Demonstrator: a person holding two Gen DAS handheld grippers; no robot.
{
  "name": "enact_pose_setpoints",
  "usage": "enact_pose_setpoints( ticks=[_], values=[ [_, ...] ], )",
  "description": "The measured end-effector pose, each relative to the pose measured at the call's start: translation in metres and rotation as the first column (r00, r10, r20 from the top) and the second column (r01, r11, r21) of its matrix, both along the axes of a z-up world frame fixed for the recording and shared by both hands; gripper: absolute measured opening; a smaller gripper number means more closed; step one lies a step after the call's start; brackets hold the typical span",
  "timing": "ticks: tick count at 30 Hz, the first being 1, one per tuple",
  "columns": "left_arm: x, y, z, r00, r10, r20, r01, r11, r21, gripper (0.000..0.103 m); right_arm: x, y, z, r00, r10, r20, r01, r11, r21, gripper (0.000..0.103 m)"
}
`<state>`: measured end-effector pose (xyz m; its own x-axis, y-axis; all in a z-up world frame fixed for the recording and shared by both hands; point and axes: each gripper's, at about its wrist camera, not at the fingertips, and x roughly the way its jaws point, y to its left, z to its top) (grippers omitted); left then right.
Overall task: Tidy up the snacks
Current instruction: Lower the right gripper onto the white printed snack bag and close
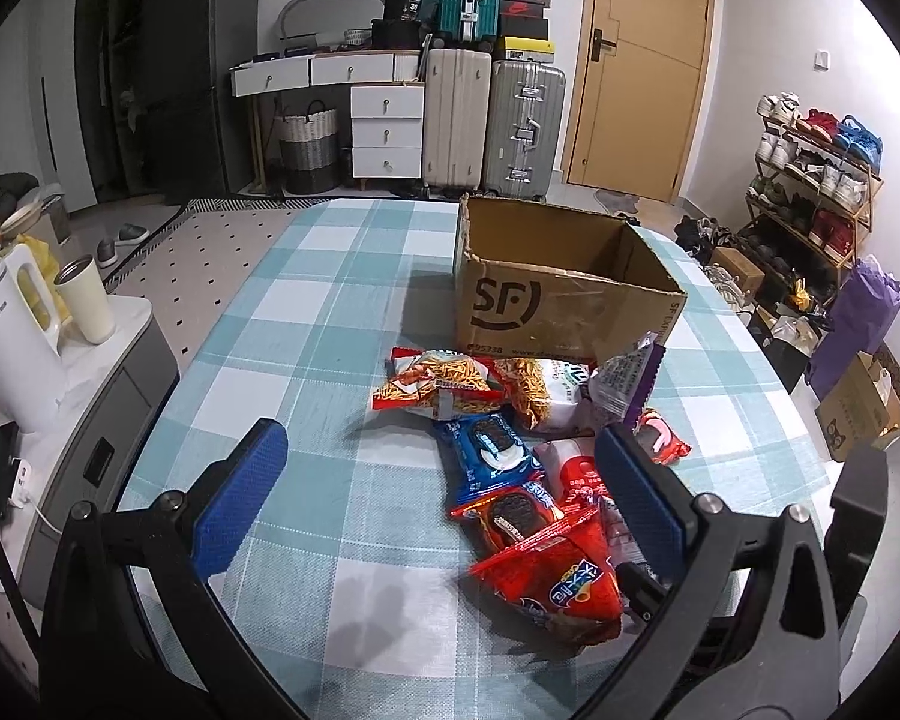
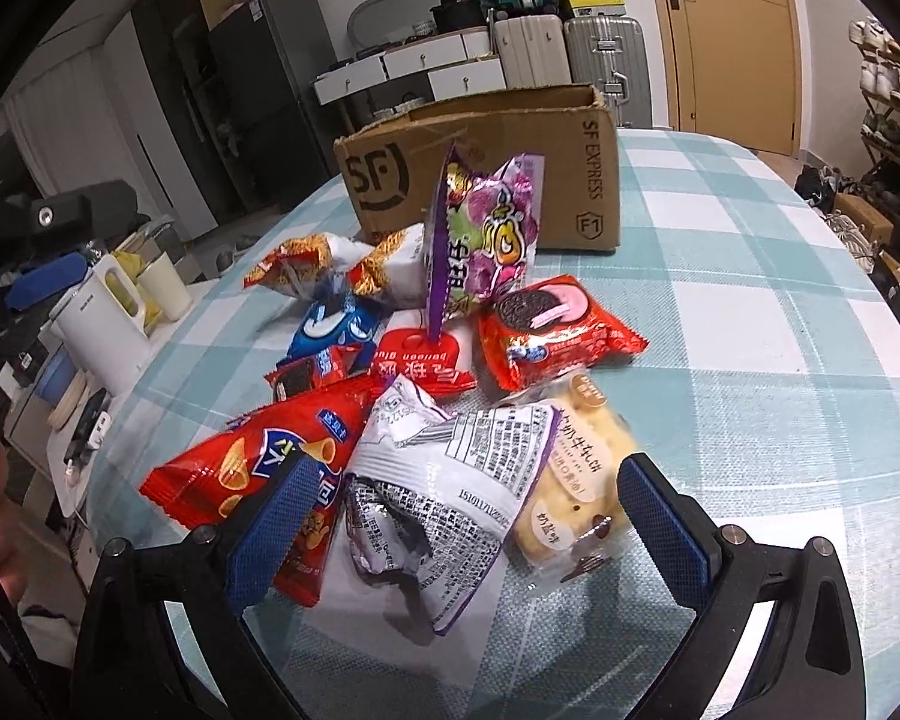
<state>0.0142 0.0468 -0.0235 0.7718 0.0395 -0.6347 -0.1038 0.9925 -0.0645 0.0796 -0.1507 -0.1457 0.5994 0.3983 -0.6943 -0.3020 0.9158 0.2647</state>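
Checked bench (image 1: 342, 276) bearing an open, seemingly empty SF cardboard box (image 1: 546, 306); every snack packet (image 1: 510, 456) lies loose before it, so sorting appears barely begun. Left tongs (image 1: 444, 480) released above the pile. Right tongs (image 2: 468, 516) spread wide, straddling a silver-and-purple packet (image 2: 450, 510) without gripping it.

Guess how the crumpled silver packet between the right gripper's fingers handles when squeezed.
The silver packet is creased foil, so it likely crumples and may slip. It looks puffy, probably light. The right gripper is open around it; closing could nudge the biscuit pack touching it.
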Motion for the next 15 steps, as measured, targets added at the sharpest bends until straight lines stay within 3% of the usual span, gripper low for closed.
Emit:
enact_pose_setpoints(
  ticks=[3,8,10,12,13,15],
  values=[
    [0.0,0.001,0.0,1.0,0.0,0.0,0.0,1.0,-0.001,0.102,-0.001,0.003,0.0,1.0,0.001,0.015,-0.001,1.0,-0.021,0.09],
    [-0.001,0.0,0.0,1.0,0.0,0.0,0.0,1.0,0.0,0.102,-0.003,0.011,0.0,0.999,0.041,0.026,-0.04,0.998,-0.041,0.067],
    [-0.001,0.001,-0.001,1.0,0.001,-0.002,-0.001,1.0,0.001,0.102,-0.004,0.013,0.0,0.998,0.052,0.033,-0.051,0.998,-0.045,0.062],
    [-0.001,0.0,0.0,1.0,0.0,-0.001,0.0,1.0,-0.001,0.102,-0.004,0.011,0.0,0.997,0.064,0.03,-0.064,0.998,-0.014,0.056],
    [0.0,0.001,-0.001,1.0,0.002,-0.001,-0.002,1.0,0.0,0.102,-0.004,0.009,-0.001,0.997,0.071,0.026,-0.071,0.997,0.005,0.047],
    [0.0,0.001,-0.001,1.0,0.001,-0.001,-0.001,1.0,-0.001,0.102,-0.003,0.004,-0.001,0.998,0.067,0.015,-0.068,0.997,0.039,0.044]
  ],
)
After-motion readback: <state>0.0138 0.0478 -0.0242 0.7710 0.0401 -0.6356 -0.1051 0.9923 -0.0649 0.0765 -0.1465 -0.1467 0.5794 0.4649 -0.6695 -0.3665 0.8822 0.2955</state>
